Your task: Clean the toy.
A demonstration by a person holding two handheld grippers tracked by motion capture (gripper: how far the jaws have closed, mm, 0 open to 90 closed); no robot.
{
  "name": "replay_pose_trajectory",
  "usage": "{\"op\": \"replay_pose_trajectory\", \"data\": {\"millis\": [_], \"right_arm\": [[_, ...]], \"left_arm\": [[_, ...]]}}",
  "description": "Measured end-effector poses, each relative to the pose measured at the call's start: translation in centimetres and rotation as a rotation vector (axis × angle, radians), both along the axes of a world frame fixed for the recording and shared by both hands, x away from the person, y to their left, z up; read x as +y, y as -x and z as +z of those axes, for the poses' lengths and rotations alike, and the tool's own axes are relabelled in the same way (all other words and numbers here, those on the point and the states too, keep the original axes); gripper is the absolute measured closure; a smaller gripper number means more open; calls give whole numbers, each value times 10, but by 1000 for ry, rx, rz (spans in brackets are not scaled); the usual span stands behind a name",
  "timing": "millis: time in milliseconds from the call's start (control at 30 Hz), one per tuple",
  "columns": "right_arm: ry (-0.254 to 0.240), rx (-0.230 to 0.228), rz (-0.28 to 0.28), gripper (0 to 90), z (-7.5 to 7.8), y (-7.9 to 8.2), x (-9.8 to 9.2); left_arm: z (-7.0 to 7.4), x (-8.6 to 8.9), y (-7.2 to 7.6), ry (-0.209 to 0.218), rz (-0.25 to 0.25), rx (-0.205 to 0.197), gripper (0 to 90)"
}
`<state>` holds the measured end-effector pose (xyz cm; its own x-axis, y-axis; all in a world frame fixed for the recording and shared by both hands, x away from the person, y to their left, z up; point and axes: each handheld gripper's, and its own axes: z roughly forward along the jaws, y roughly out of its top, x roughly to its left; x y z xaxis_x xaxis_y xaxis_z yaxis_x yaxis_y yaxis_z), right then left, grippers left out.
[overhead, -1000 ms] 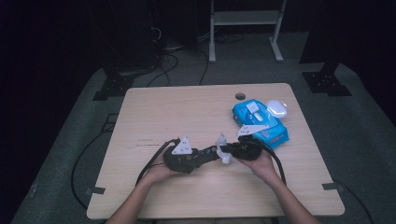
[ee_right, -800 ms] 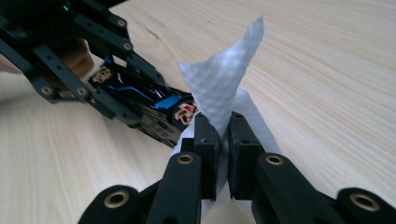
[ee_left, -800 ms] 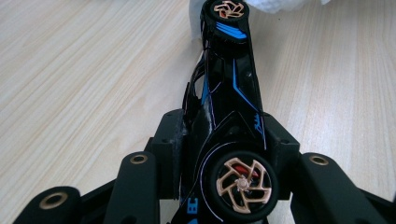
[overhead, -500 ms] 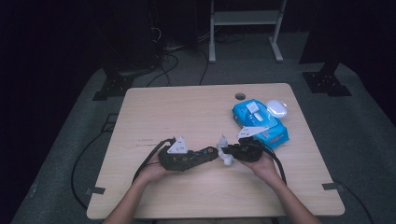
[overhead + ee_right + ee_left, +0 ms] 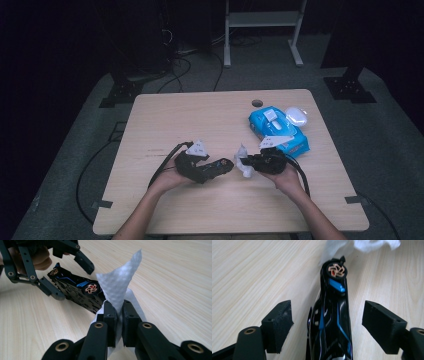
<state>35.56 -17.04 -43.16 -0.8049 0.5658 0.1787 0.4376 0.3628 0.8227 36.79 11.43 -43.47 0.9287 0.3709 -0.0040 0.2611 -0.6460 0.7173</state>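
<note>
Since the earlier frame, left gripper [image 5: 227,165] jaws have just been opening; they stand clear either side of the black gaming mouse [image 5: 332,315] on the table [image 5: 200,115]. Right gripper [image 5: 119,312] clamps the white wipe [image 5: 120,285] beside it.

- Bare wood lies open across the table's [image 5: 165,115] left and far half.
- The blue wipes pack [image 5: 278,131] and white case [image 5: 297,116] crowd the far right corner.
- The black mouse [image 5: 216,167] blocks the near middle.
</note>
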Motion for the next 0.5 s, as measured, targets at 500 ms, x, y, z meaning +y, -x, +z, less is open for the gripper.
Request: {"op": "replay_pose_trajectory", "data": {"millis": [500], "right_arm": [[-34, 6, -10, 821, -3, -3, 9]], "left_arm": [[3, -30, -7, -94, -33, 20, 139]]}}
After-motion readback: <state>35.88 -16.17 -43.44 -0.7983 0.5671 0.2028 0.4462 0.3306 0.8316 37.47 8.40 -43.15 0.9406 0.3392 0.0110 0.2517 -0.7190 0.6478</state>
